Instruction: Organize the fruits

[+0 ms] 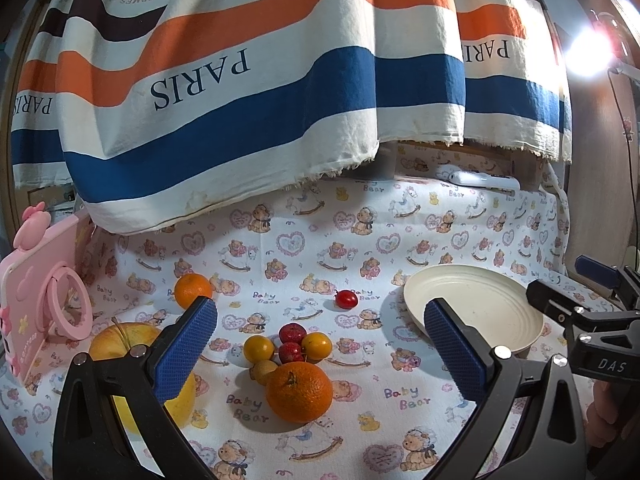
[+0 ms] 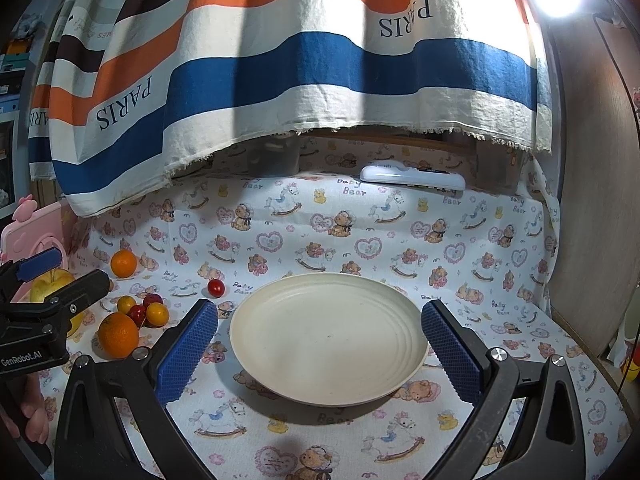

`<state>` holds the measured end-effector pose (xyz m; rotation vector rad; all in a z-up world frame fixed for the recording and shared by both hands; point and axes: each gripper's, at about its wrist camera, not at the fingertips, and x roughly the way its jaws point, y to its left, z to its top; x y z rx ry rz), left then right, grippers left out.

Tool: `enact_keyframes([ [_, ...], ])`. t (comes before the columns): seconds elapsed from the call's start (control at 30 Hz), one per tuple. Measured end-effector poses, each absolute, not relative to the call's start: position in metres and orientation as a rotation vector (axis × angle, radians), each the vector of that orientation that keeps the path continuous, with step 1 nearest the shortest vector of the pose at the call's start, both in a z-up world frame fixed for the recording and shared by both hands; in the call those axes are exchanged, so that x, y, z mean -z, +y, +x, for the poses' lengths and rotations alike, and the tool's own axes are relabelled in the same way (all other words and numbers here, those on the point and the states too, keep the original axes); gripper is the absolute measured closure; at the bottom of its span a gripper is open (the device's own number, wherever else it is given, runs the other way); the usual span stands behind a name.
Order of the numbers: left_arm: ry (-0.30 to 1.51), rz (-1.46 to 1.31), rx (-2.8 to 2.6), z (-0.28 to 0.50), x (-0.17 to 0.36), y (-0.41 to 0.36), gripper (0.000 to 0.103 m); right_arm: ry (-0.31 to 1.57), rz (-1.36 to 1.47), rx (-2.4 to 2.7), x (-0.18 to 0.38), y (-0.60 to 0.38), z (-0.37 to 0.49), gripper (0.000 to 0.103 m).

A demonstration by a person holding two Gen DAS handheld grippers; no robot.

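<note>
Left claw (image 1: 320, 344) spread wide, nothing between its blue pads, hovering over the fruit cluster on the table (image 1: 400, 432). Big orange (image 1: 299, 392) sits between the two fingers, nearer the camera, not touched. Just behind it: two yellow-orange small fruits (image 1: 259, 348) (image 1: 316, 346), two dark red ones (image 1: 292, 333) (image 1: 291, 352), and a tan round one (image 1: 264, 372), all bunched touching. Yellow-green apple (image 1: 132, 360) partly hidden behind the left finger. Smaller orange (image 1: 193, 290) farther back left, apart from the rest. Lone red cherry tomato (image 1: 346, 299) stands alone, mid table.

Right claw (image 2: 320, 344) also spread, holding nothing, aimed at the cream ribbed plate (image 2: 400, 344), which lies between its fingers, bare, well right of the fruit. Bear-print cloth (image 2: 360, 240) covers the table; striped curtain (image 2: 280, 80) hangs behind.
</note>
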<state>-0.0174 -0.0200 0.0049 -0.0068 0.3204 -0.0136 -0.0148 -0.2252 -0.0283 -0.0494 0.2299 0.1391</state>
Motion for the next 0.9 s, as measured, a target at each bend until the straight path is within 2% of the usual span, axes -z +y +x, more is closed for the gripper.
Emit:
enact_keyframes([
  [0.9,0.348,0.011,0.006,-0.0148,-0.0036,-0.0191,0.000,0.271,-0.033,-0.158,0.0296,-0.2277,-0.0116,0.001],
])
